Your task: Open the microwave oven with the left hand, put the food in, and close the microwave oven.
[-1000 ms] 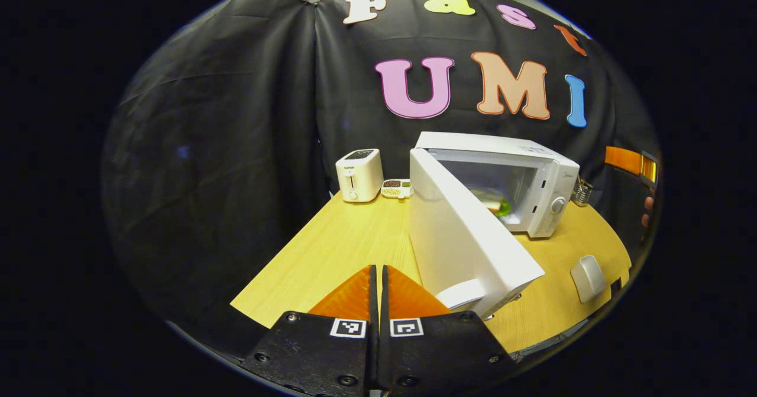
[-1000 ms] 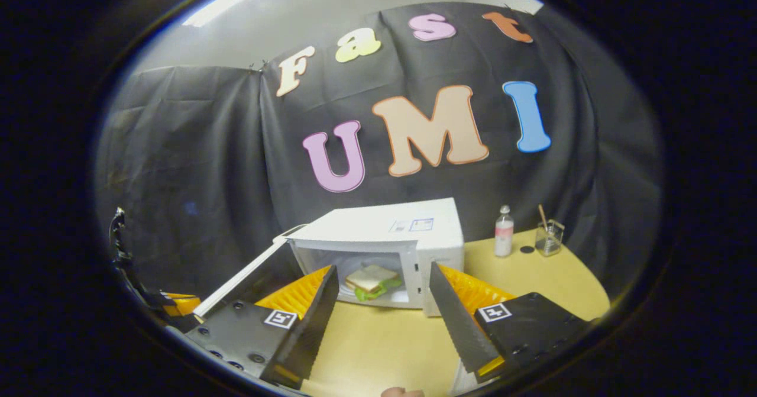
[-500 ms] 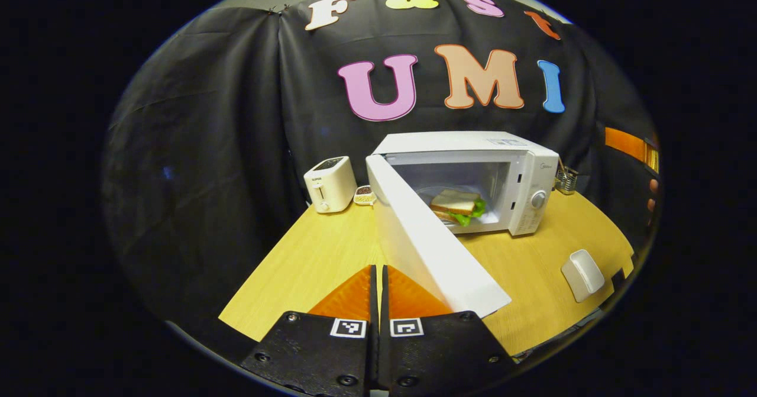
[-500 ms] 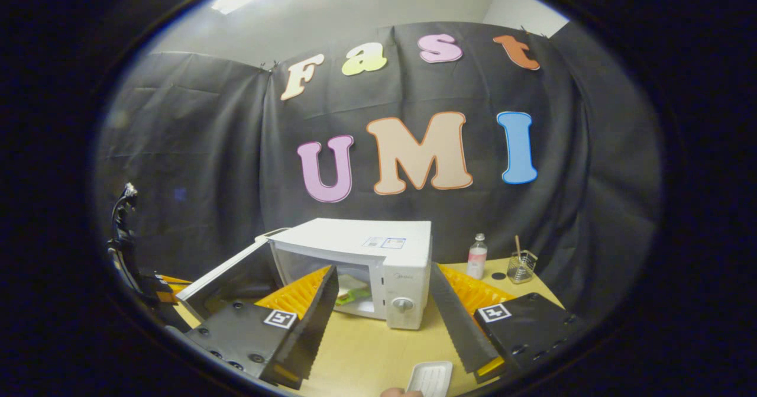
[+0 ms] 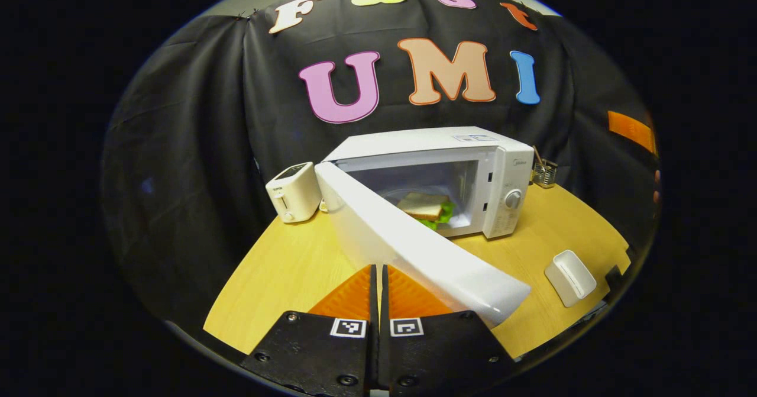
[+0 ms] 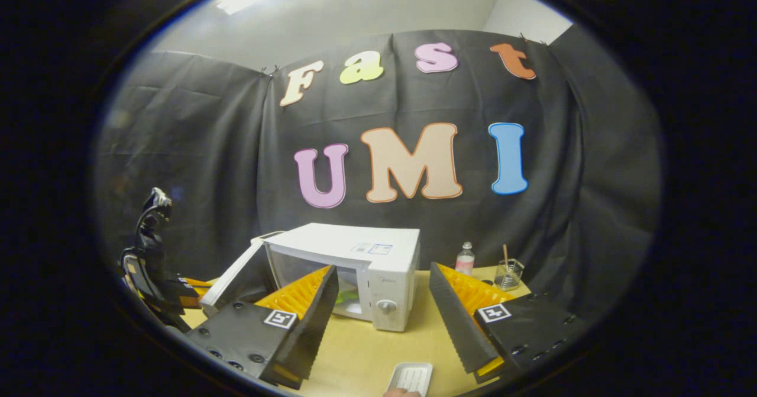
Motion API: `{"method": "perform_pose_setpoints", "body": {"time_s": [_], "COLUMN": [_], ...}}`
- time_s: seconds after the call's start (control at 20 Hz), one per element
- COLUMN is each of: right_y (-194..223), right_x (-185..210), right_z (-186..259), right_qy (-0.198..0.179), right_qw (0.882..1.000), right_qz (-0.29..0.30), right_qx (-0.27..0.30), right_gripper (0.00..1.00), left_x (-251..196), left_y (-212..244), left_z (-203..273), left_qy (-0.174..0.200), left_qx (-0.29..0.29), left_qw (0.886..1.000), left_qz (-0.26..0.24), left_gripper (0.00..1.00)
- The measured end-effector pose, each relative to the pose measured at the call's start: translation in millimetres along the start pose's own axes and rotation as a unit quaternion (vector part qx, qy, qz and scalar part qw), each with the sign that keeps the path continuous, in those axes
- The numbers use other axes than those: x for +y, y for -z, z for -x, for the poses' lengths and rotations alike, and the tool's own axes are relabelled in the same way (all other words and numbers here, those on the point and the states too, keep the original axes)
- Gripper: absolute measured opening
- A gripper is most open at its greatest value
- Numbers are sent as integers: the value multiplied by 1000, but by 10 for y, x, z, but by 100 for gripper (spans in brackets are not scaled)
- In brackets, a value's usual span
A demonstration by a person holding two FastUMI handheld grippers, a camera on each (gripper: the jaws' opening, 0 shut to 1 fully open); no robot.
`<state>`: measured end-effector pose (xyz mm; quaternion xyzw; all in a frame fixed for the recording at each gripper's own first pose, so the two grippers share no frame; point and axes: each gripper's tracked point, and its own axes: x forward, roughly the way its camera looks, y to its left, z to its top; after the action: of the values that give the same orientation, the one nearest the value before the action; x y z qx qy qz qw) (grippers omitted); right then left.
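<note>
A: One sandwich (image 5: 427, 206), inside the microwave (image 5: 437, 172) on the table (image 5: 284, 267). Door (image 5: 408, 246) ajar.

B: Step?

A: Closing, I judge. Left gripper (image 5: 378, 284) clenched, empty, just behind the door's free edge. Next: push the door's outer face toward the oven until it latches.

B: Right gripper (image 6: 384, 302)?

A: Released, holding nothing, well back.

B: Change?

A: Door has swung inward; right gripper has retreated; tray (image 5: 569, 277) unmoved.

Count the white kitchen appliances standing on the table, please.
2. The microwave stands mid-table with its door open and a sandwich inside. The toaster stands to its left, near the wall. Others may be hidden behind the microwave.
</note>
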<state>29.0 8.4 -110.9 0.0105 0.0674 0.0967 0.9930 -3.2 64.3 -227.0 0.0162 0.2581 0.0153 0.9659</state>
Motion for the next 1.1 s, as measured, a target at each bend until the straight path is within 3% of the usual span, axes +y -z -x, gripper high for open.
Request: {"method": "perform_pose_setpoints", "body": {"time_s": [0.6,1.1], "right_y": [61,-9], "right_x": [-265,-357], "right_z": [164,182], "right_qy": [30,37], "right_qw": [999,999], "right_qz": [2,8], "right_qx": [9,12], "right_gripper": [84,84], "left_x": [-643,-928], "left_y": [-161,-393], "left_z": [-518,-947], "left_qy": [64,81], "left_qx": [6,3], "left_qw": [998,997], "left_qz": [-29,-5], "left_gripper": [1,1]}}
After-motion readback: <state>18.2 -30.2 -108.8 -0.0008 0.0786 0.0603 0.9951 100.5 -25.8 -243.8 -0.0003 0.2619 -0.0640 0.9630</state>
